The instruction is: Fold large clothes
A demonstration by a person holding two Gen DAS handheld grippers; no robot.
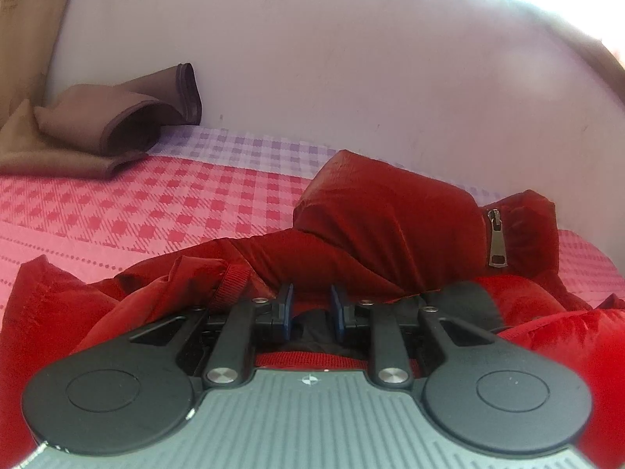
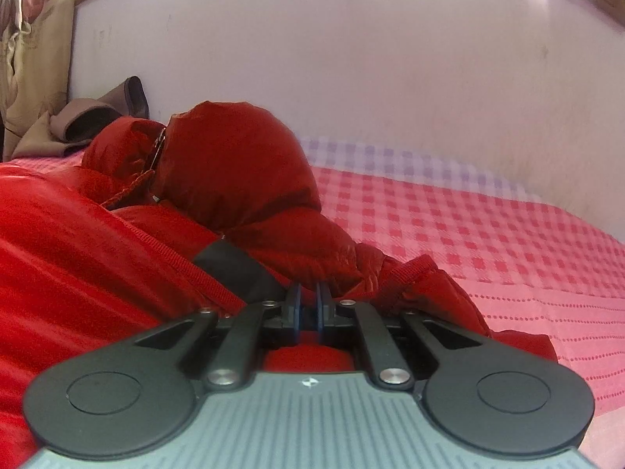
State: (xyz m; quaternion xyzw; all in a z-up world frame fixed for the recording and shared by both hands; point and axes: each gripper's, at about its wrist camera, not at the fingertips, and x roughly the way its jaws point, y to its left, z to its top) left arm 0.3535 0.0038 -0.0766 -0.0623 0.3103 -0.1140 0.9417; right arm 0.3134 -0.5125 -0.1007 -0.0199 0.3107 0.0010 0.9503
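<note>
A puffy red jacket (image 1: 390, 226) lies bunched on the bed, its hood raised and a metal zipper pull (image 1: 497, 242) showing at the right. My left gripper (image 1: 312, 301) sits low on the jacket's near edge. Its blue pads stand a little apart with red and dark fabric pinched between them, beside a ribbed cuff (image 1: 230, 285). In the right wrist view the same jacket (image 2: 234, 164) fills the left half. My right gripper (image 2: 309, 297) has its pads almost together on a thin fold of the jacket, next to a black patch (image 2: 234, 269).
A pink and red checked bed sheet (image 1: 156, 203) (image 2: 468, 234) lies under everything and runs back to a pale wall (image 1: 351, 58). A brown folded garment (image 1: 117, 125) (image 2: 78, 117) rests at the far left by the wall. A beige curtain (image 2: 35, 39) hangs at the left.
</note>
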